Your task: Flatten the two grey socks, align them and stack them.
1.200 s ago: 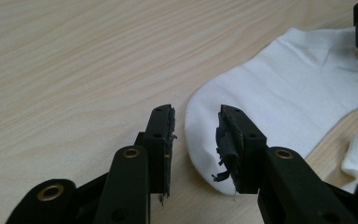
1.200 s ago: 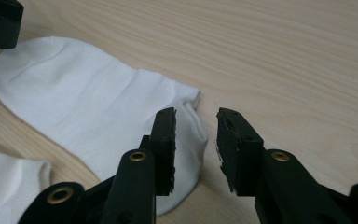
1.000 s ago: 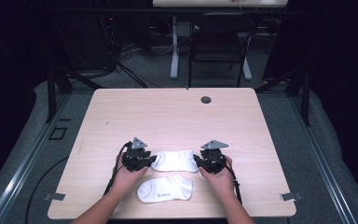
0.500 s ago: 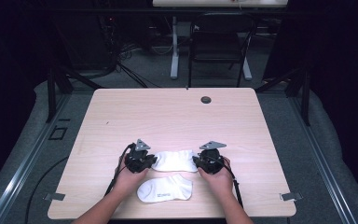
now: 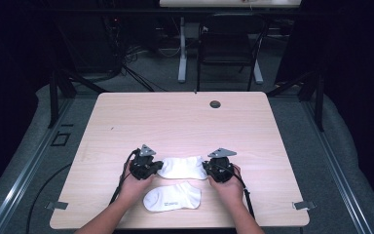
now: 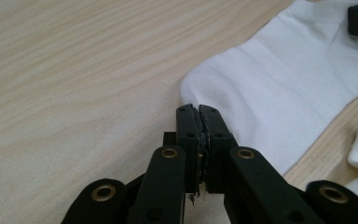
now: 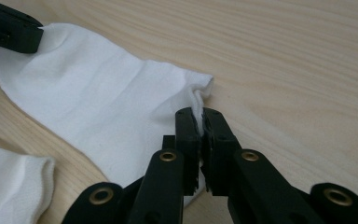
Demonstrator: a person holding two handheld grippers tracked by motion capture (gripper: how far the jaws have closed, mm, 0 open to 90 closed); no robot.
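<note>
The far white ankle sock of soft knit cotton [image 5: 182, 167] lies flat on the pale wood-grain worktop [image 5: 185, 122], with 1 gripper at each end. A 2nd white sock [image 5: 172, 197] lies nearer the person, just beside the 1st and not gripped.

Step in hand, as judged: securing both ends before a lift. To do it well, each bite should take both layers of fabric, not the top ply alone, and the 2 ends should rise together and level, so the sock hangs taut rather than sagging onto its neighbour.

Left gripper [image 6: 199, 108] — jaws have just been closing and are now pressed together at the sock's rounded end, with the fabric's edge caught between them.

Right gripper [image 7: 199, 112] — jaws likewise just closing, now pinching a puckered fold at the opposite end.
</note>
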